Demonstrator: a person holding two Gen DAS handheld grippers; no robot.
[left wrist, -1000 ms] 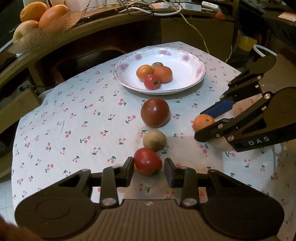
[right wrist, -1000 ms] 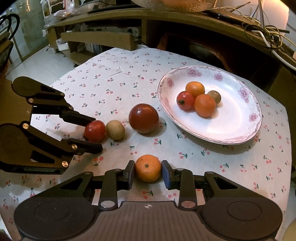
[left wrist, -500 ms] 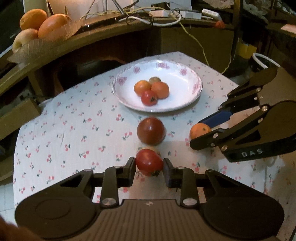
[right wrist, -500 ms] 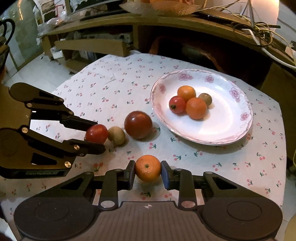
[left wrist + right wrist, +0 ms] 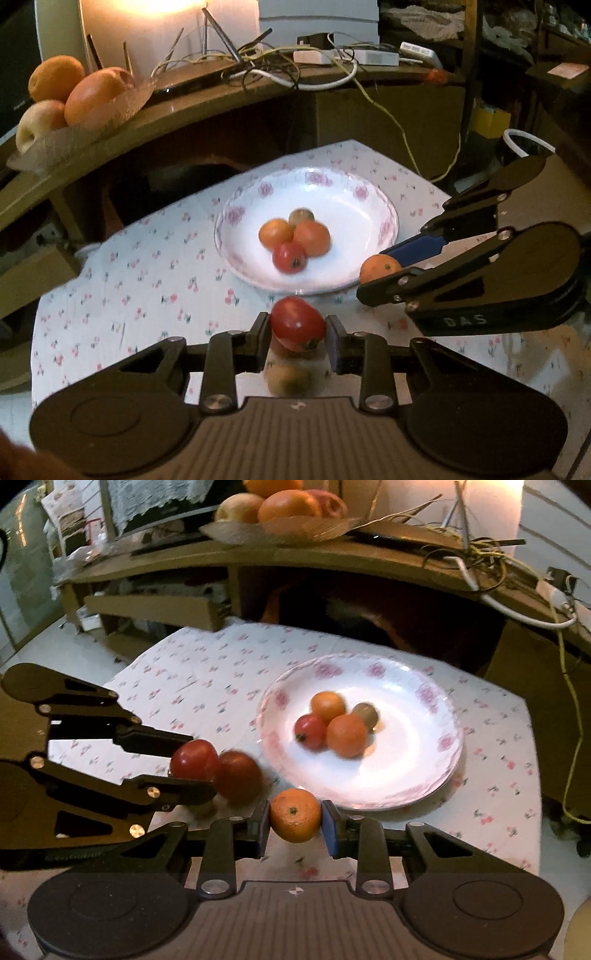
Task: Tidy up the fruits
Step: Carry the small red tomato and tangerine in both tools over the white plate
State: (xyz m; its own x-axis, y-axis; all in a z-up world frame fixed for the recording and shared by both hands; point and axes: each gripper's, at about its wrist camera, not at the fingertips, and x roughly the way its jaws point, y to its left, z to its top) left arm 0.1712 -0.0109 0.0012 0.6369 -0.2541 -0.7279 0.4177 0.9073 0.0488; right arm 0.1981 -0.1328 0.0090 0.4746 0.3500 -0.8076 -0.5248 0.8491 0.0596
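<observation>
My left gripper (image 5: pixel 297 330) is shut on a red tomato (image 5: pixel 297 324) and holds it above the table, short of the white flowered plate (image 5: pixel 384 236). My right gripper (image 5: pixel 294 818) is shut on a small orange (image 5: pixel 295 815), lifted near the plate's near rim (image 5: pixel 369 805). The plate holds two oranges, a small tomato and a kiwi (image 5: pixel 367 713). A large dark-red tomato (image 5: pixel 238 777) and a kiwi (image 5: pixel 290 378) lie on the cloth below the left gripper. The left gripper with its tomato (image 5: pixel 194 759) shows in the right wrist view; the right gripper's orange (image 5: pixel 379 266) shows in the left wrist view.
The table has a white cherry-print cloth (image 5: pixel 147 280). Behind it runs a curved wooden shelf (image 5: pixel 184 110) with a fruit basket (image 5: pixel 74 99), cables and a lamp. The table edge drops off on the left (image 5: pixel 110 672) and right.
Both grippers have lifted their fruit off the cloth and moved forward towards the plate. The large tomato and kiwi stayed on the table, now beneath the left gripper.
</observation>
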